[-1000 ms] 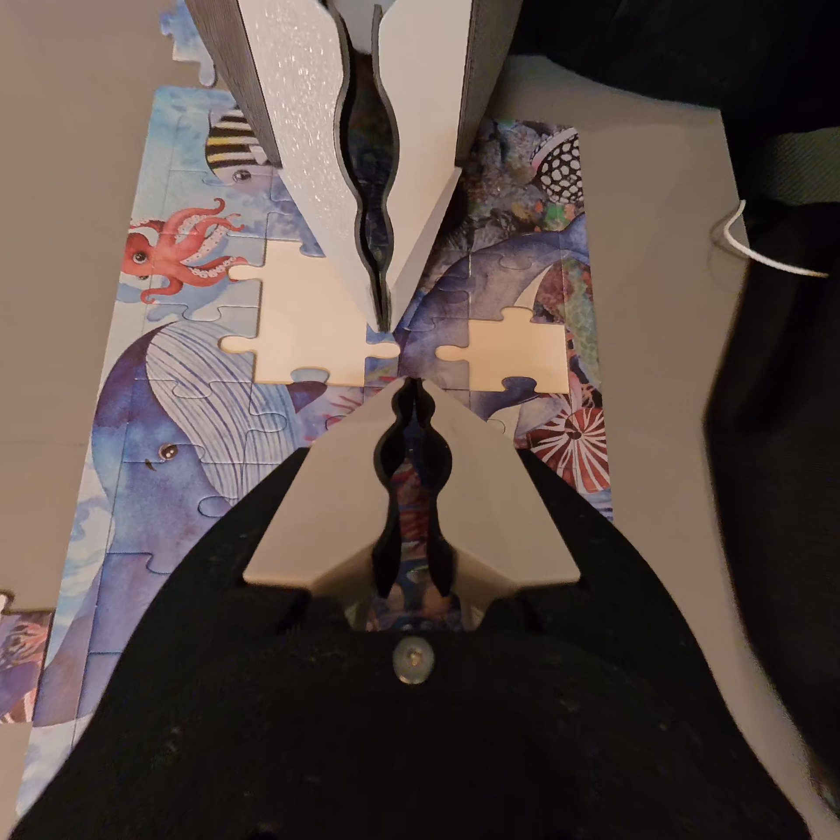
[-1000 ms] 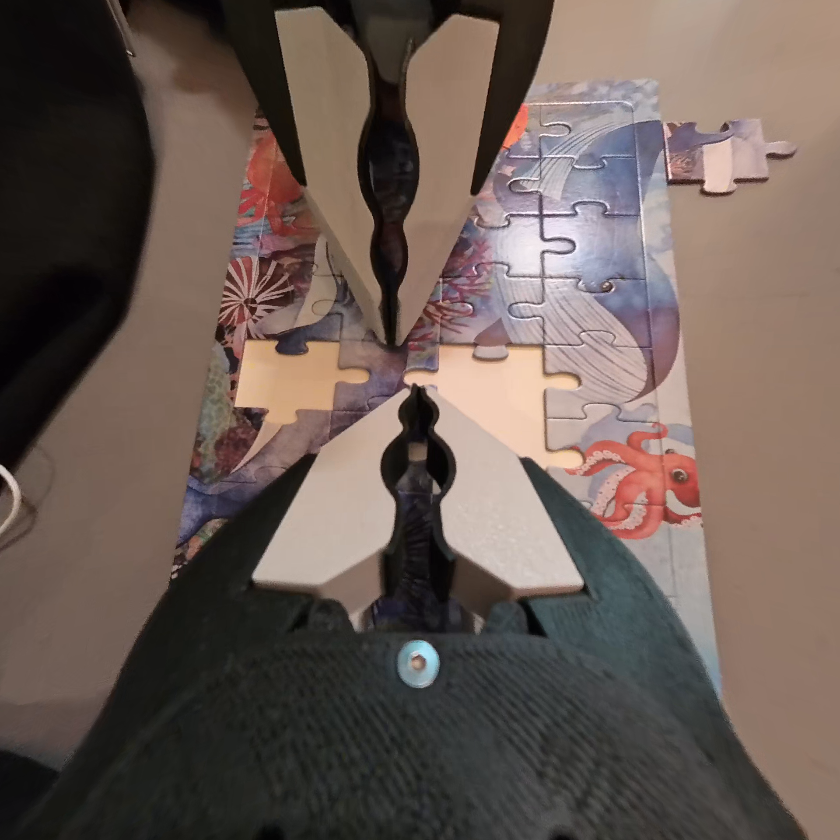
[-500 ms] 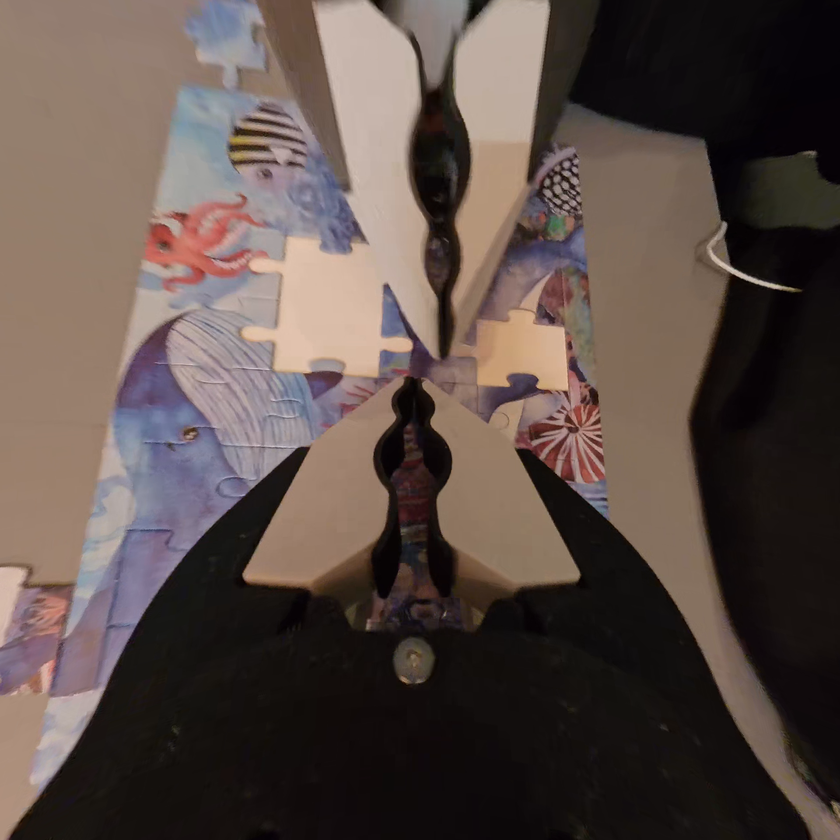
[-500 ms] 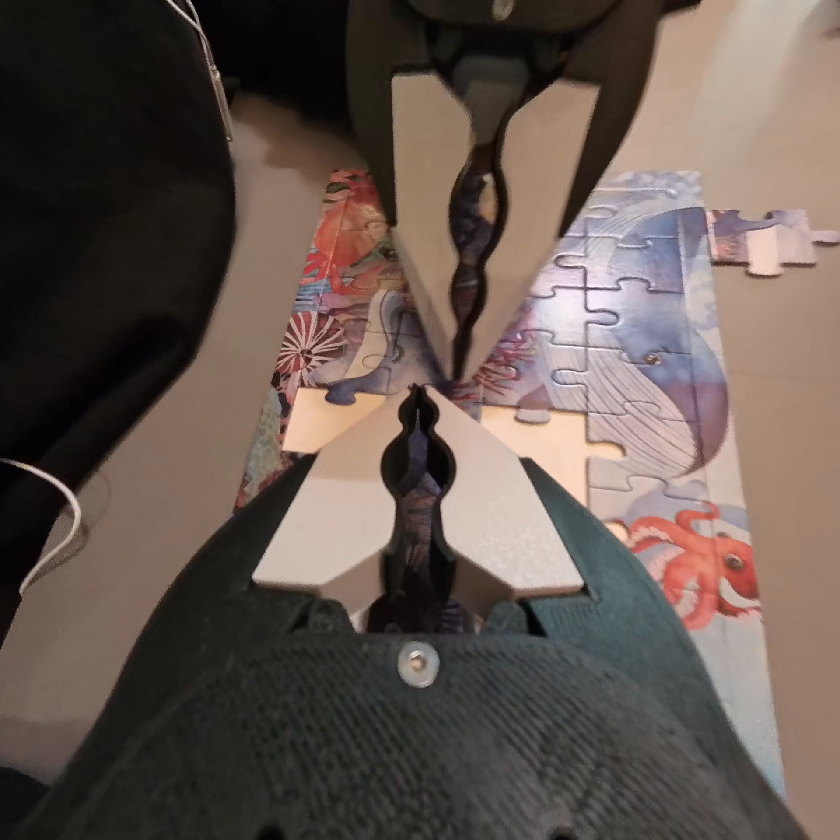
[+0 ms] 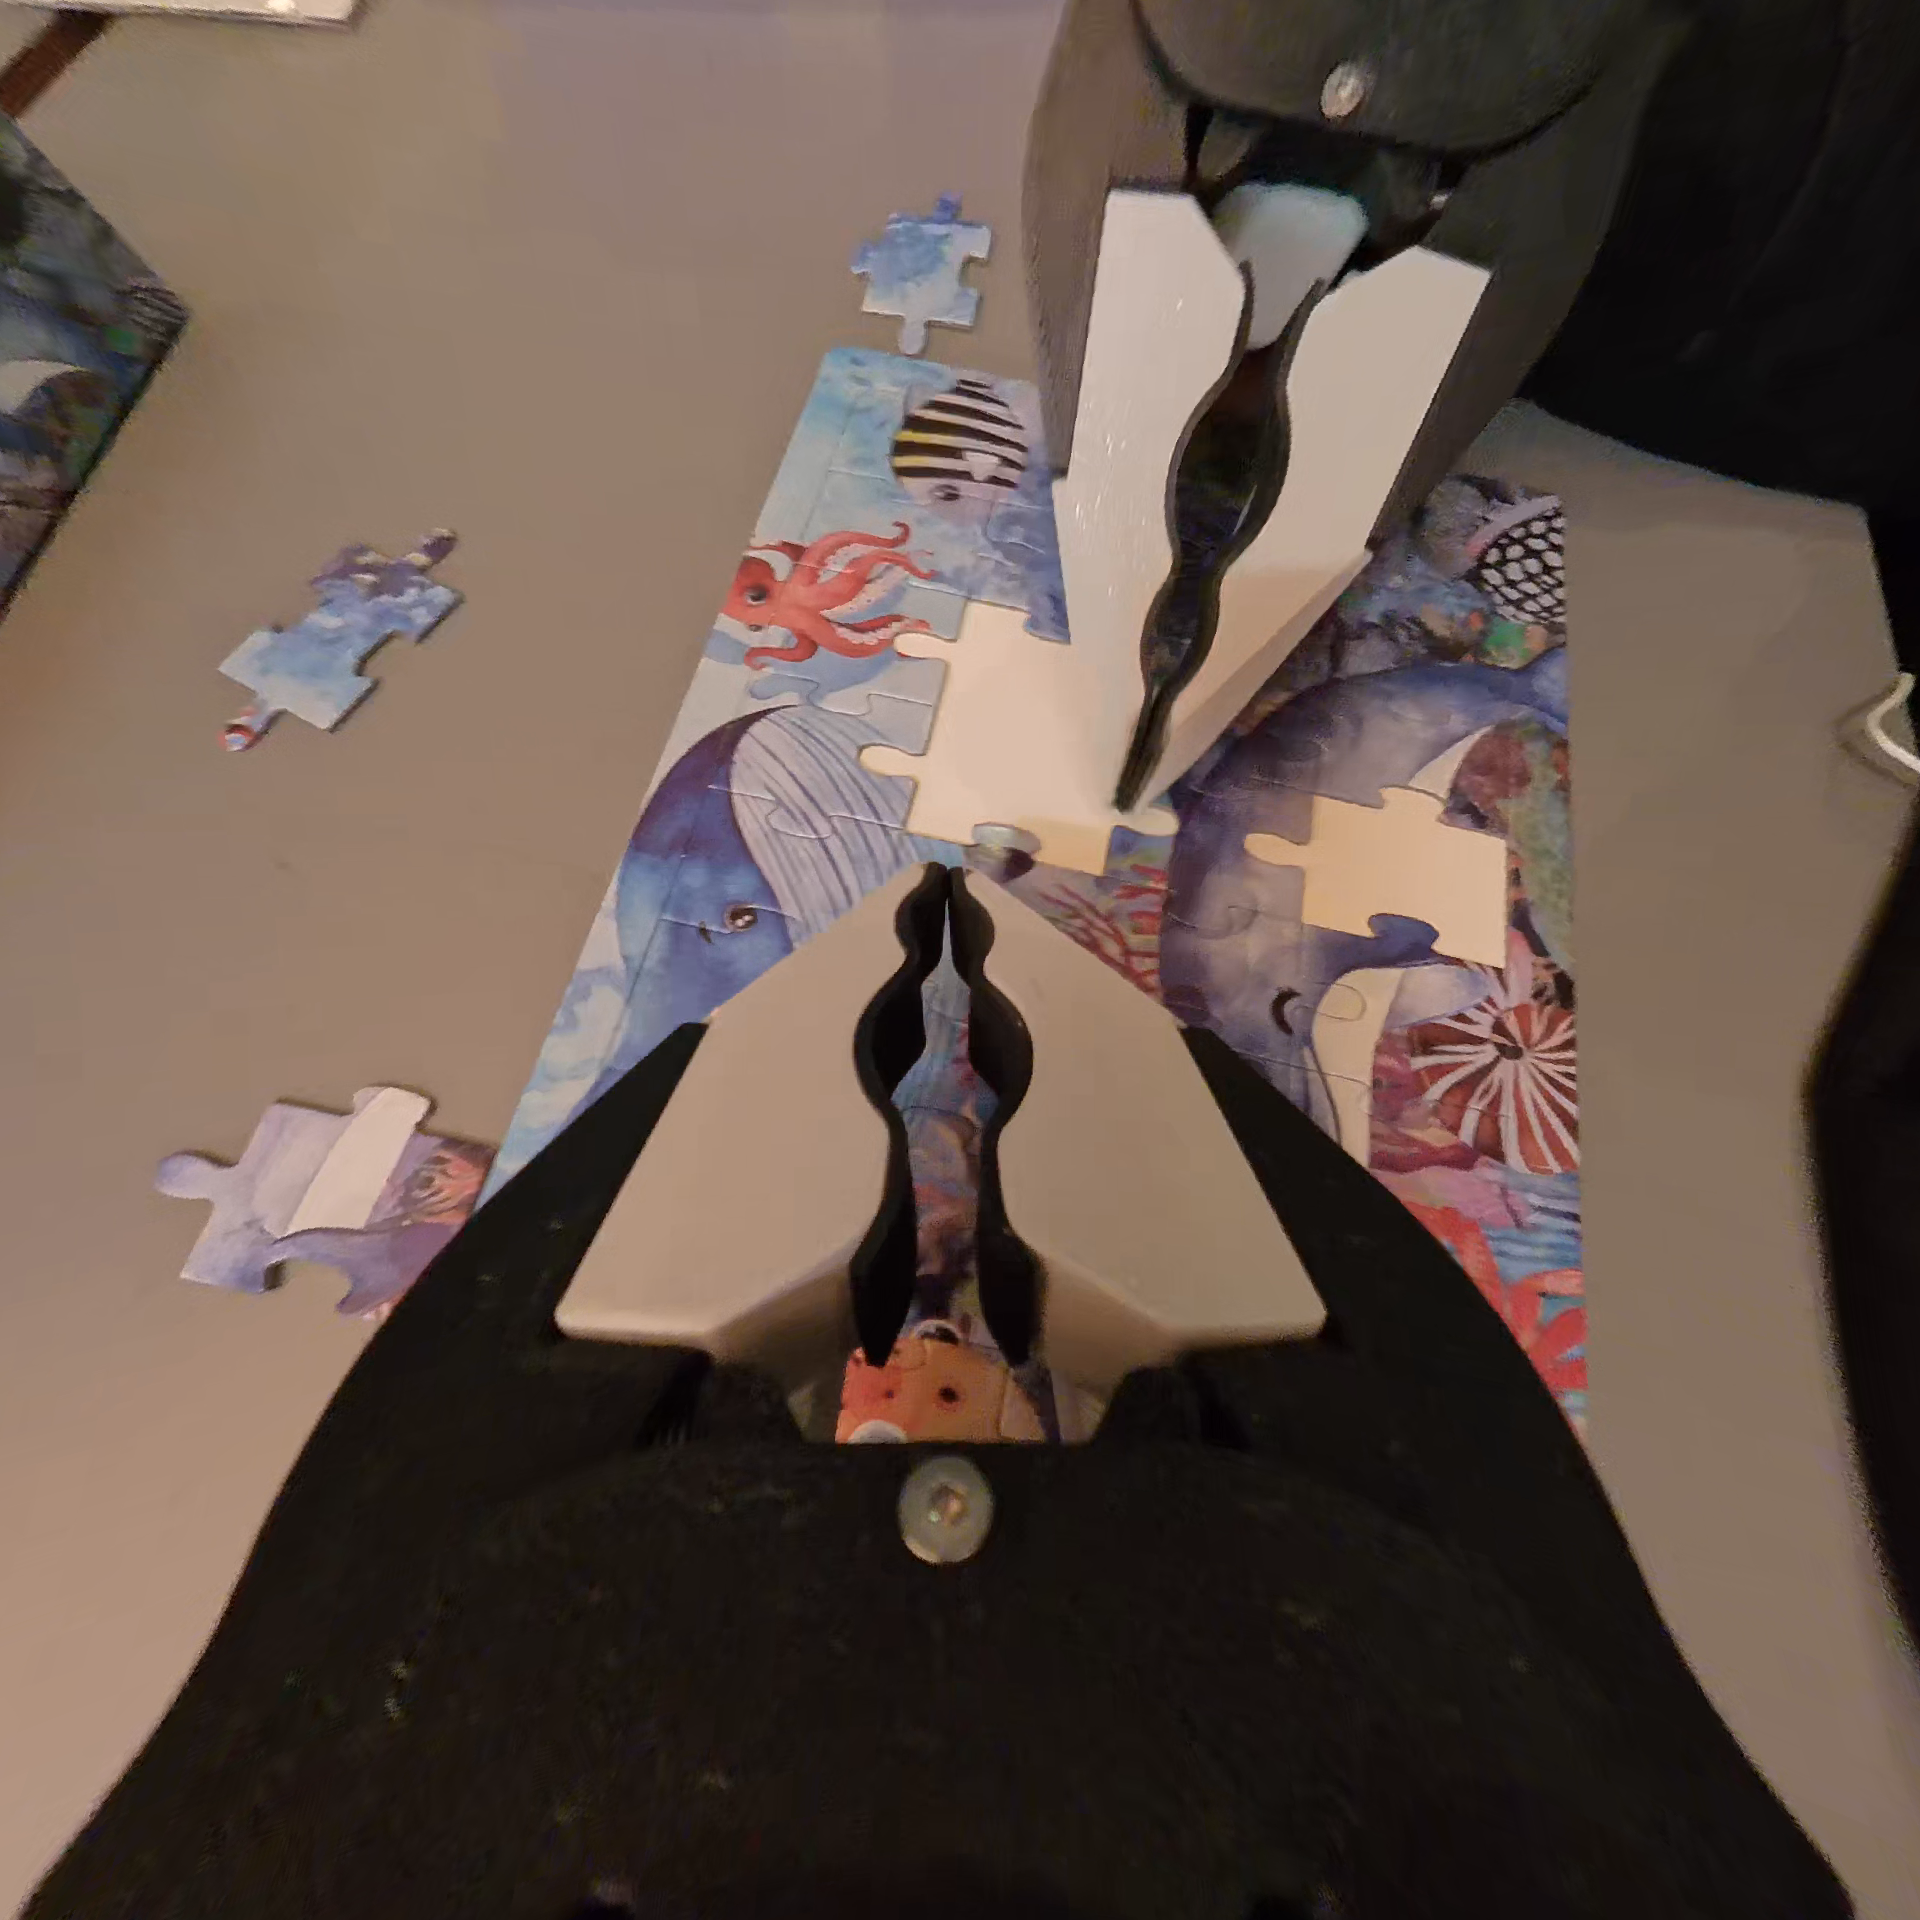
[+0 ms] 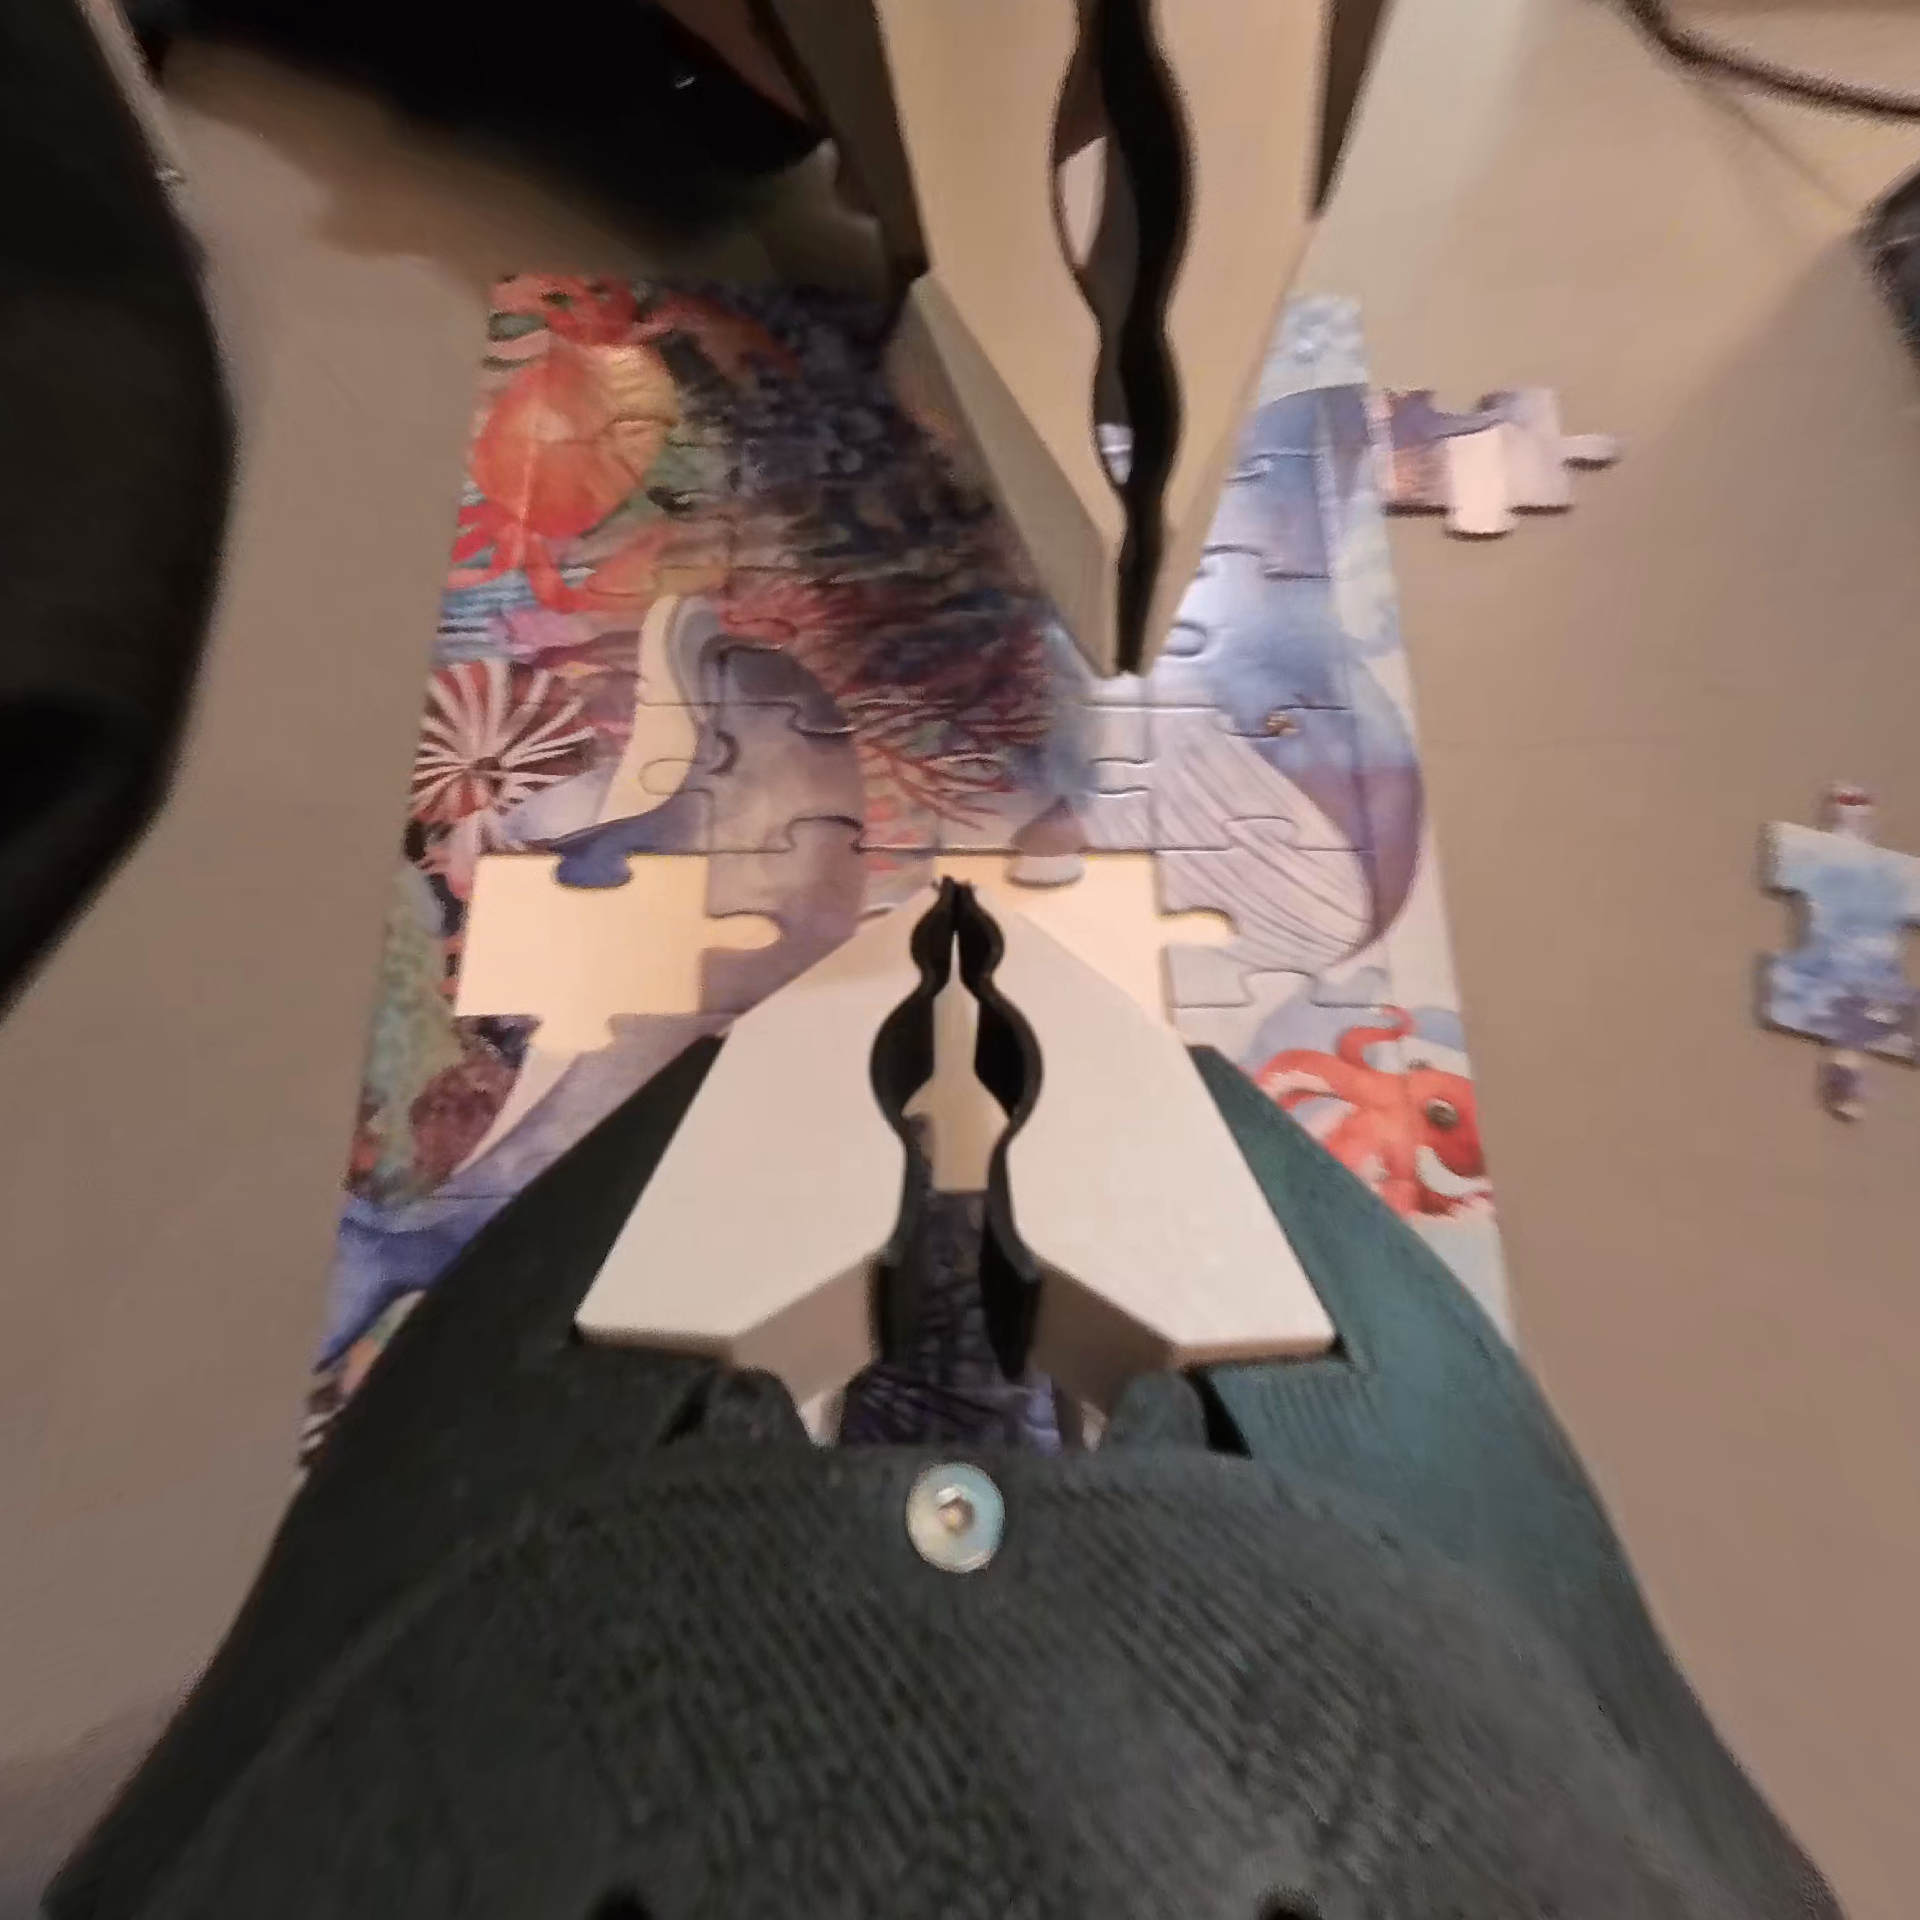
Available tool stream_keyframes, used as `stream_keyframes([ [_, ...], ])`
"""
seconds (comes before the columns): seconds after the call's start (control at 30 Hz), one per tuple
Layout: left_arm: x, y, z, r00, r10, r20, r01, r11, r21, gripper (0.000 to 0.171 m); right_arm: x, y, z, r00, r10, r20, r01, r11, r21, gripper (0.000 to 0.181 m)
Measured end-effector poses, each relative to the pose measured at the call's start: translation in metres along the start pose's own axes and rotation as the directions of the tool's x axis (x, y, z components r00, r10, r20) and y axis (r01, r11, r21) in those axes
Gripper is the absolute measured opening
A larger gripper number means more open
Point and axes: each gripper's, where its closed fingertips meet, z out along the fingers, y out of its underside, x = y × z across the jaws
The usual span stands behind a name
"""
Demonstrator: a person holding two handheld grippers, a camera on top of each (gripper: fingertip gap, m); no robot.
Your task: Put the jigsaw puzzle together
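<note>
Both my grippers had pulled back from the jigsaw puzzle (image 5: pixel 790 852) since a second ago, when their tips nearly met over it. My left gripper (image 5: pixel 948 875) was pinched closed on nothing, above the whale; my right gripper (image 6: pixel 958 891), also closed and empty, pointed at the larger pale gap (image 5: pixel 1013 727). A smaller gap (image 5: pixel 1403 873) lay right of it. The glossy cardboard puzzle lay flat on the matte grey table (image 5: pixel 416 416). Left of the puzzle, three loose knobbed pieces (image 5: pixel 338 649) had come into view.
</note>
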Motion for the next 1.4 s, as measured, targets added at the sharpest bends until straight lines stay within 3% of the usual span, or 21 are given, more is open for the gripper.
stream_keyframes([
  [0.07, -0.016, -0.003, -0.005, 0.997, -0.021, 0.08, 0.019, 0.999, 0.032, 0.003, 0.018, -0.004, -0.009, 0.995, 0.007, -0.103, -0.003, 0.999, 0.036, 0.0],
  [0.13, -0.048, -0.002, -0.019, 0.969, -0.048, 0.241, 0.034, 0.997, 0.063, 0.016, 0.037, -0.01, -0.023, 0.979, 0.029, -0.203, -0.01, 0.995, 0.095, 0.0],
  [0.27, -0.12, 0.021, -0.066, 0.86, -0.13, 0.494, 0.095, 0.991, 0.095, 0.024, 0.06, -0.04, -0.065, 0.945, 0.161, -0.286, -0.036, 0.918, 0.395, 0.0],
  [0.37, -0.143, 0.034, -0.089, 0.833, -0.29, 0.471, 0.221, 0.955, 0.197, 0.03, 0.076, -0.038, -0.087, 0.922, 0.288, -0.261, -0.125, 0.856, 0.501, 0.0],
  [0.5, -0.154, 0.04, -0.104, 0.811, -0.378, 0.447, 0.282, 0.921, 0.267, 0.038, 0.1, -0.012, -0.095, 0.86, 0.343, -0.378, -0.159, 0.884, 0.439, 0.0],
  [0.7, -0.151, 0.047, -0.093, 0.817, -0.305, 0.489, 0.25, 0.952, 0.176, 0.039, 0.102, -0.01, -0.095, 0.857, 0.371, -0.359, -0.181, 0.868, 0.463, 0.0],
  [0.93, -0.133, 0.044, -0.076, 0.863, -0.279, 0.422, 0.248, 0.96, 0.128, 0.042, 0.101, -0.014, -0.097, 0.855, 0.374, -0.358, -0.177, 0.861, 0.477, 0.0],
  [1.23, -0.133, 0.058, -0.057, 0.857, -0.329, 0.397, 0.336, 0.94, 0.055, 0.071, 0.101, -0.018, -0.098, 0.849, 0.396, -0.35, -0.184, 0.843, 0.506, 0.0],
  [1.4, -0.123, 0.055, -0.043, 0.88, -0.244, 0.407, 0.273, 0.962, -0.014, 0.079, 0.101, -0.02, -0.101, 0.847, 0.403, -0.348, -0.184, 0.835, 0.519, 0.0],
])
